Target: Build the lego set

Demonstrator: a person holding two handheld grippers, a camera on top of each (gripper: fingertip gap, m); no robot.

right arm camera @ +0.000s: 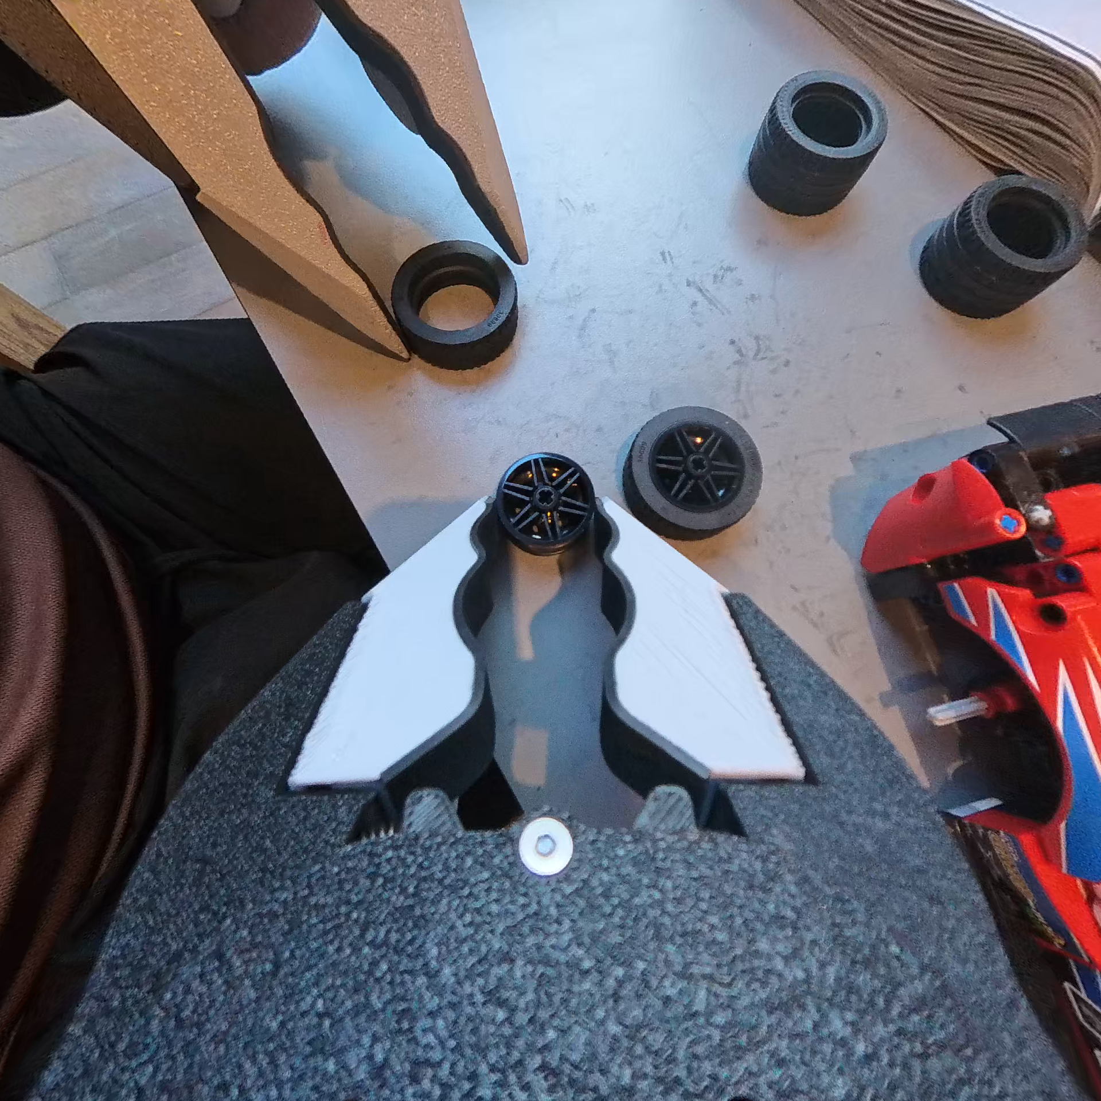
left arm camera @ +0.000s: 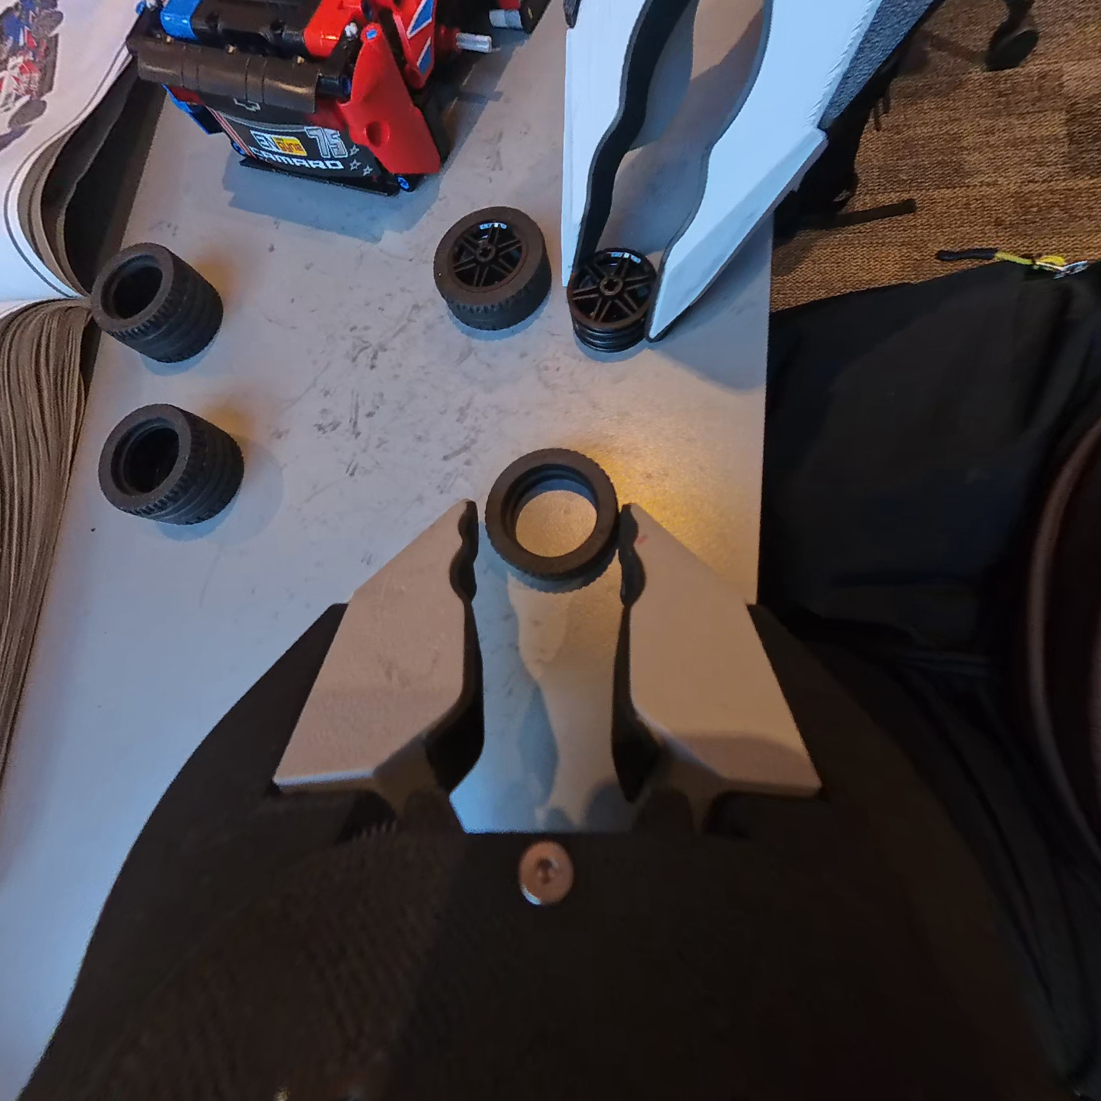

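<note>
Left gripper (left arm camera: 549,524) points down at the grey table (left arm camera: 369,381), fingers set wide around an empty tyre (left arm camera: 551,519) — neither clearly touching. Right gripper (right arm camera: 545,506), angled down likewise, clamps a black rim (right arm camera: 544,504) at its tips. Beyond: one assembled wheel (right arm camera: 692,472), two stacks of tyres (left arm camera: 156,301) and the red car (left arm camera: 333,83).

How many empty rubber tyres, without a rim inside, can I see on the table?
3: one between the left hand-held gripper fingers, two near the paper stack. More may be hidden.

Black spoked rim (right arm camera: 544,512) and empty tyre (right arm camera: 454,304) lie flat near red car (right arm camera: 1013,625).
</note>
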